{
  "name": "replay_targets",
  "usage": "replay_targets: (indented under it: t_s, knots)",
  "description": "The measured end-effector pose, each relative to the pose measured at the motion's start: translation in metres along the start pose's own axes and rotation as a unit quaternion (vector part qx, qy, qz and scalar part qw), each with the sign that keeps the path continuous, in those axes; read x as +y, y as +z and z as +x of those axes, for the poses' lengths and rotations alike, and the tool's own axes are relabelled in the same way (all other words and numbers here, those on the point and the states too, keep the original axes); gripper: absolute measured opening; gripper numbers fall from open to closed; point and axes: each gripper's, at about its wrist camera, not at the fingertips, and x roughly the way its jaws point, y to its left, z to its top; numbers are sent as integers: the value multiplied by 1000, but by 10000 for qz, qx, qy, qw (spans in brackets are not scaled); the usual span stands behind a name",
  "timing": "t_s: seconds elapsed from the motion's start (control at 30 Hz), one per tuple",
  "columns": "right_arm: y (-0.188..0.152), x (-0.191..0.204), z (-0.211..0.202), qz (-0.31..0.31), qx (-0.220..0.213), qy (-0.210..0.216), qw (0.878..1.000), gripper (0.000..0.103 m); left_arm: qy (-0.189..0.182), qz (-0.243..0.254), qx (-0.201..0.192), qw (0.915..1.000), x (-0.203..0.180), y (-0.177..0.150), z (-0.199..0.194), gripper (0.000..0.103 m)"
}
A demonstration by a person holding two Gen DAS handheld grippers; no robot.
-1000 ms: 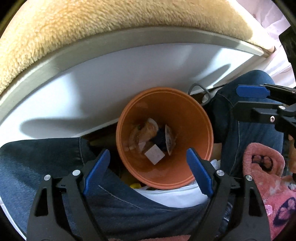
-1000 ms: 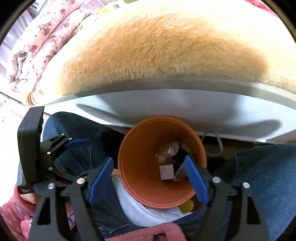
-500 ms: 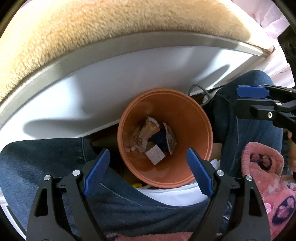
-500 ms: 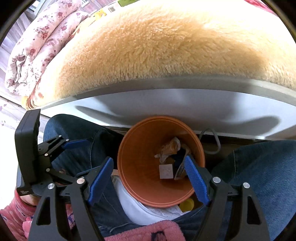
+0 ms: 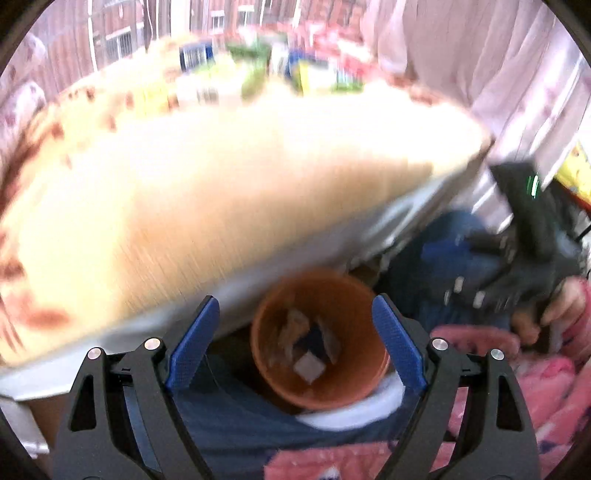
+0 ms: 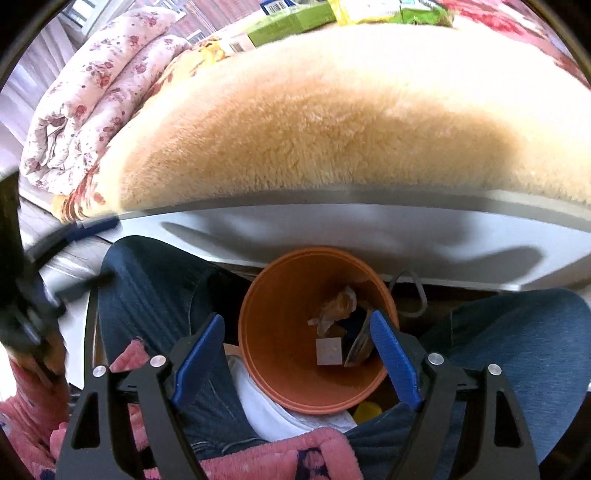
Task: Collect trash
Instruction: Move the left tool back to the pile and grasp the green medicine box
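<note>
Between drops: both grippers empty above the bin

Near, the left gripper (image 5: 295,343) and right gripper (image 6: 295,350) have jaws wide apart, holding nothing; the round orange plastic bin (image 6: 273,332) between the knees holds crumpled wrappers (image 6: 334,308); next, reach the far cartons (image 6: 288,22) on the bed.
</note>
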Motion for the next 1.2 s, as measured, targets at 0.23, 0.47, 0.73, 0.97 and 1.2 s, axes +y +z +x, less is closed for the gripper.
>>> replay_targets:
  t_s: [0.23,0.47,0.73,0.97,1.2]
  knots:
    - [0,5,-11,-125,-203,8,9997,82,369,-58,-619,9974,40,89,-11,92]
    - [-2,8,-9,-100,-205,143,9996,82,240,382,-404,9982,48,179,32,92]
    - [-2,3,-6,14,-213,259,9994,82,382,397,411,9976,67,229,106,92]
    - [2,-6,-1,164,-140,358,9991,82,526,624,768,9937,68,240,140,92]
    - [6,-1,-3,16,-170,346,9993,82,565,491,904,9931,72,237,161,84]
